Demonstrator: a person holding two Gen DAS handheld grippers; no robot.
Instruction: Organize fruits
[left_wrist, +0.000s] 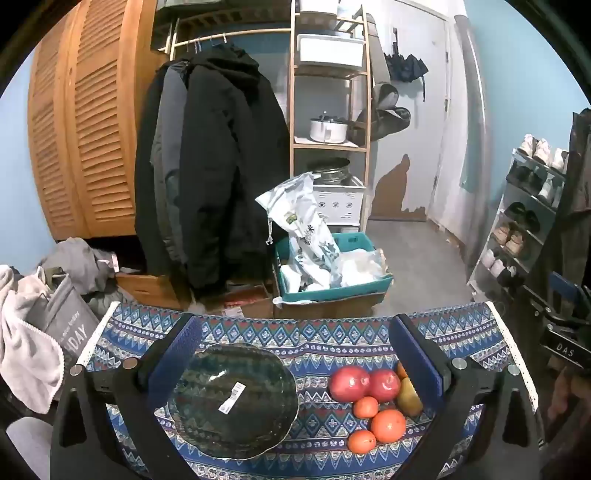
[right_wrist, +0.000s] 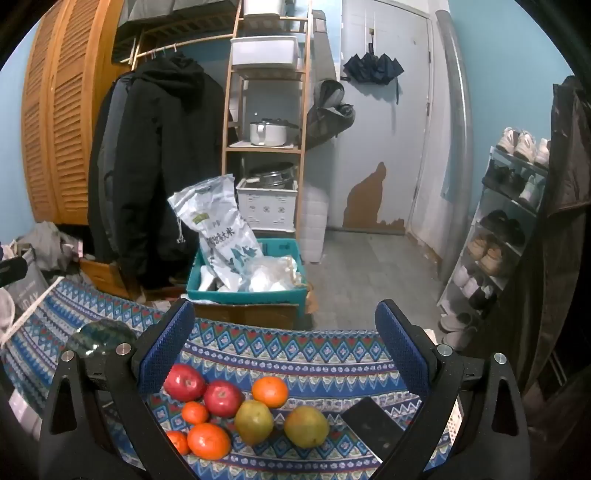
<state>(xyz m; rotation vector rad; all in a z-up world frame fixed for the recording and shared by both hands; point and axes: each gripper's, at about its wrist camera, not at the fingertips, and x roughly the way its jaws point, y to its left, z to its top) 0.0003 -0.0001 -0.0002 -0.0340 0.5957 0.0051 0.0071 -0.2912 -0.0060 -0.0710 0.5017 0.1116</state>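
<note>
Oranges (right_wrist: 208, 441) sit right under my right tool (right_wrist: 284, 343), wide apart, plate (left_wrist: 232, 400) off left under my left tool (left_wrist: 291, 350), also apart

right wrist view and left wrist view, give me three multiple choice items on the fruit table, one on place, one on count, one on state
1. Where does the dark green glass plate sit relative to the two red apples?
A. on top of them
B. to their left on the patterned blue tablecloth
C. on the floor

2. How many yellow-green pears lie on the cloth in the right wrist view?
A. two
B. none
C. five

3. What state is the plate in?
A. heaped with fruit
B. broken in pieces
C. holds no fruit, white sticker label on it

Answers: 1 B, the left wrist view shows the plate left of the fruit cluster. 2 A, two pears lie beside the orange tangerines. 3 C, only the label shows on it.
</note>
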